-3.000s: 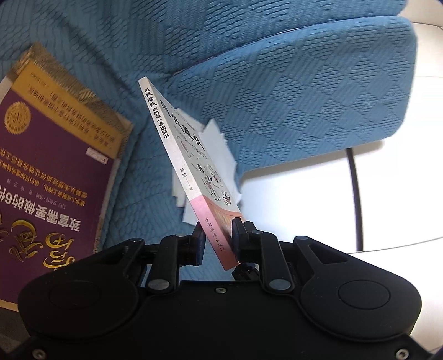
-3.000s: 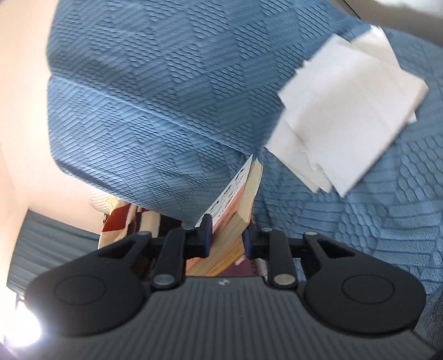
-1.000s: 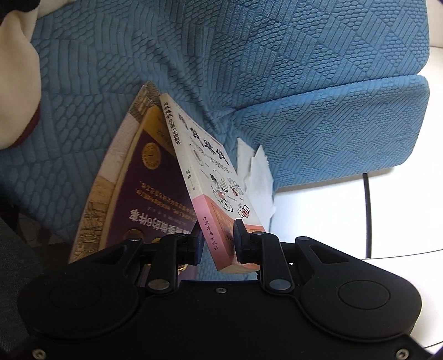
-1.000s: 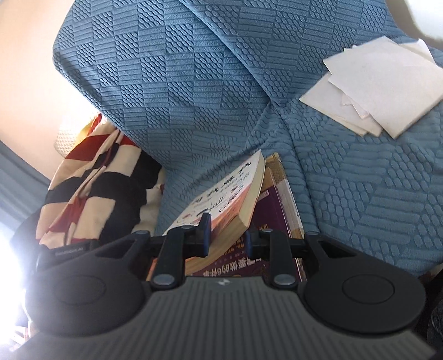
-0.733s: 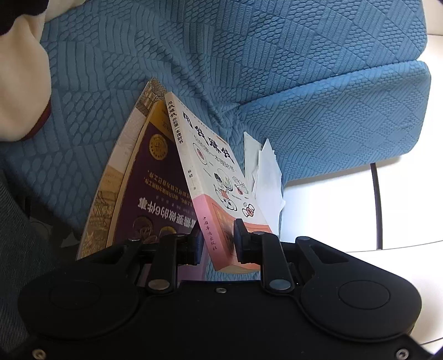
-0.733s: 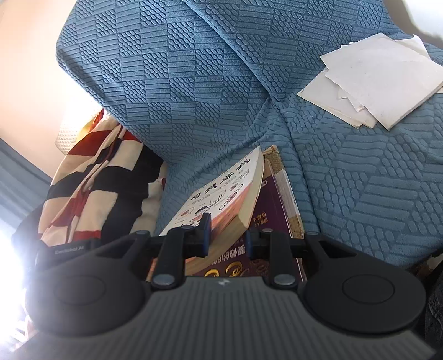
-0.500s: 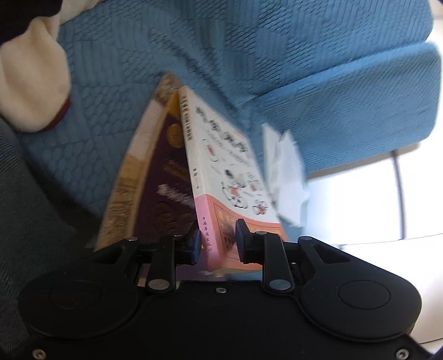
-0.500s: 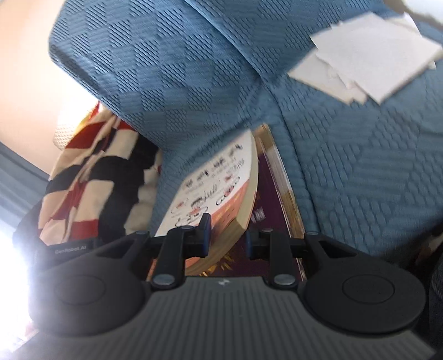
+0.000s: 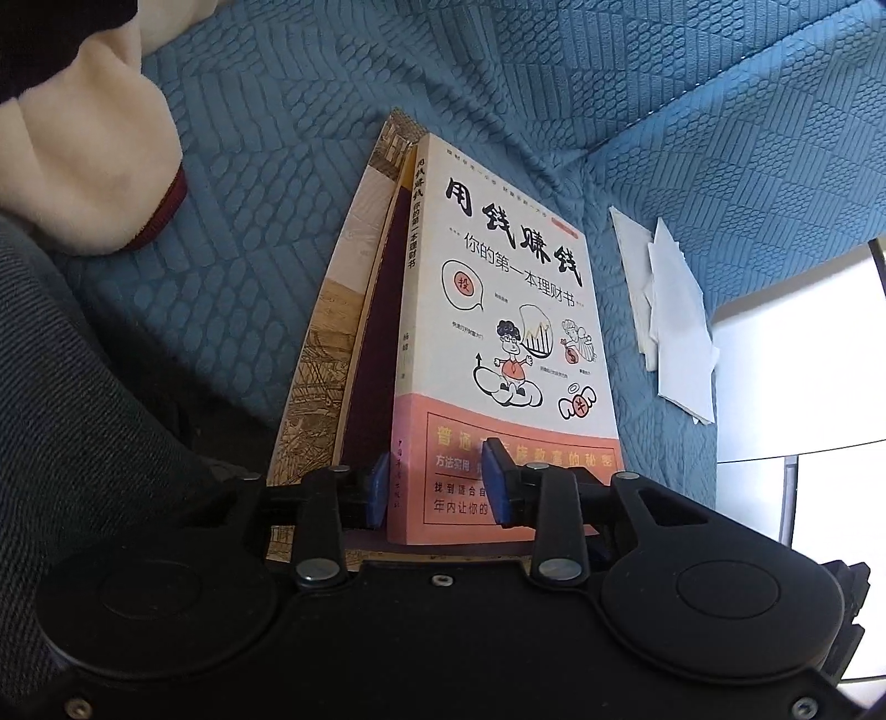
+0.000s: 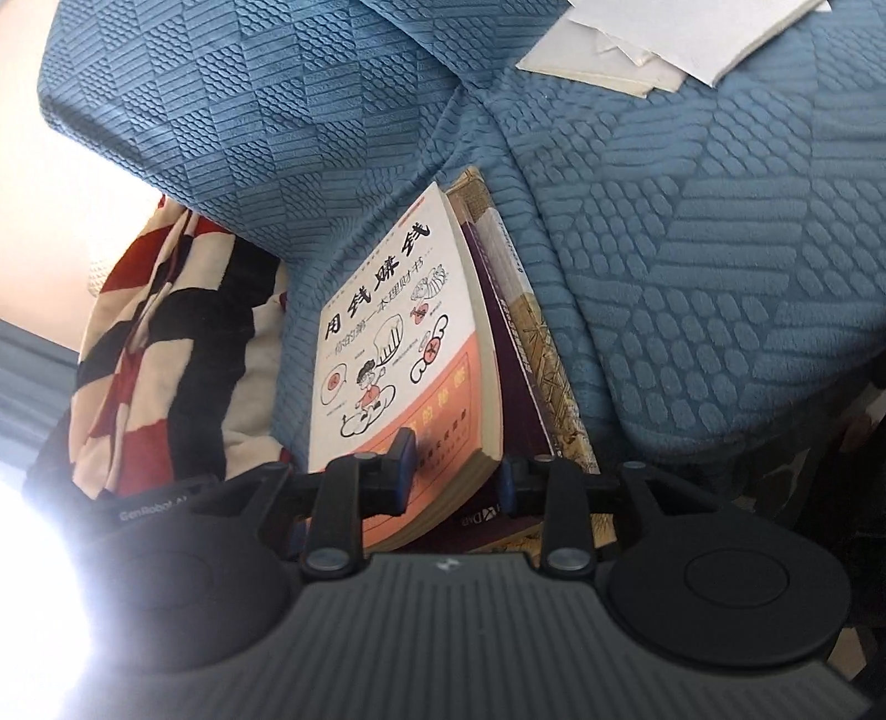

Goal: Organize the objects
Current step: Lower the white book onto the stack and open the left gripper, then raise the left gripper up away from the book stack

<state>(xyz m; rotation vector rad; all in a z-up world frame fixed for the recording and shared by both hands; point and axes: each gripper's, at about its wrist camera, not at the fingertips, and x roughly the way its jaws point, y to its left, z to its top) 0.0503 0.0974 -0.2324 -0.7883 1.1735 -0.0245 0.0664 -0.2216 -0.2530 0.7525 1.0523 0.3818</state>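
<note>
A white-and-pink book [image 9: 498,310] lies cover up on a larger purple book [image 9: 371,360] on the blue sofa seat [image 9: 249,221]. My left gripper [image 9: 437,487] straddles the spine corner of the top book. Its jaws are opening, with one pad beside the spine and the other over the cover. In the right wrist view the same white-and-pink book [image 10: 387,332] rests on the purple book [image 10: 515,399]. My right gripper [image 10: 454,479] stands around its page-edge corner. Those jaws are opening too, and a gap shows at the right pad.
Loose white papers [image 9: 670,310] lie on the seat to the right, and the same papers [image 10: 637,50] show near the sofa back. A red, black and cream blanket [image 10: 166,332] hangs at the sofa's end. Dark grey fabric [image 9: 83,415] fills the left. White floor [image 9: 786,376] lies beyond the seat edge.
The white-and-pink book has tipped from standing on edge to lying flat on the purple book. Both pairs of jaws have widened and no longer pinch it.
</note>
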